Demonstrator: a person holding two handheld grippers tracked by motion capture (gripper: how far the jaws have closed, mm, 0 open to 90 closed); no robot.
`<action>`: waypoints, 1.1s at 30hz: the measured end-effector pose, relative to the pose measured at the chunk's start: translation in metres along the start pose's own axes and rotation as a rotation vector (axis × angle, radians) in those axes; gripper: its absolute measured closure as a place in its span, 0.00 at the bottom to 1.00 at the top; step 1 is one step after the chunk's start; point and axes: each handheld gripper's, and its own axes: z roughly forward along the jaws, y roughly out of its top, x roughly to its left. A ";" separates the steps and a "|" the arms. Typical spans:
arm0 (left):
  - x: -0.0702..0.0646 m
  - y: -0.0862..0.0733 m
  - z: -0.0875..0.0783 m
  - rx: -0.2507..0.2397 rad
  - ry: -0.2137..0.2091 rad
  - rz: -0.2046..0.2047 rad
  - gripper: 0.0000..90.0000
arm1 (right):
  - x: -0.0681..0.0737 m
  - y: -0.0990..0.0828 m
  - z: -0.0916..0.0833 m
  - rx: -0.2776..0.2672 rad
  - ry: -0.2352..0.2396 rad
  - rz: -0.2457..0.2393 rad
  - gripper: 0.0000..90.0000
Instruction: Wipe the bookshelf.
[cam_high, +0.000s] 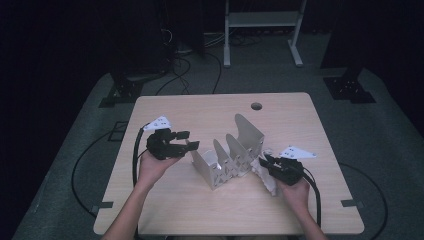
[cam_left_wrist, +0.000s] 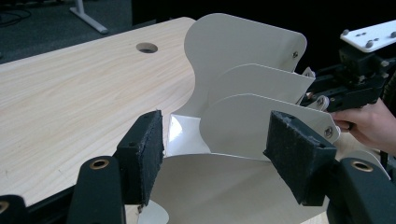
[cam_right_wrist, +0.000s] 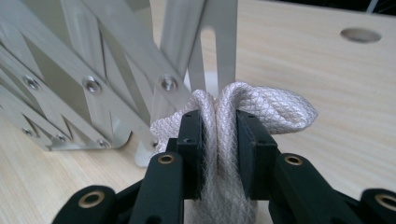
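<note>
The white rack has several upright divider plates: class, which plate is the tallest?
The rack's far end plate, nearest the table's round hole. It rises above the lower plates between it and the left gripper.

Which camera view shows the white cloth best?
The right gripper view: the white cloth sits bunched between the right gripper's closed jaws. The high view shows it small and dim beside the folding rack.
</note>
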 end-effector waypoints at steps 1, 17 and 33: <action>-0.001 0.000 0.000 -0.003 -0.003 0.000 0.41 | 0.000 -0.002 0.002 0.013 0.001 -0.004 0.80; -0.008 -0.002 -0.005 -0.020 0.008 -0.014 0.33 | 0.004 0.003 -0.005 -0.019 -0.001 -0.023 0.80; -0.004 -0.007 -0.014 -0.012 0.027 -0.044 0.36 | 0.008 0.013 -0.014 -0.076 0.004 -0.037 0.80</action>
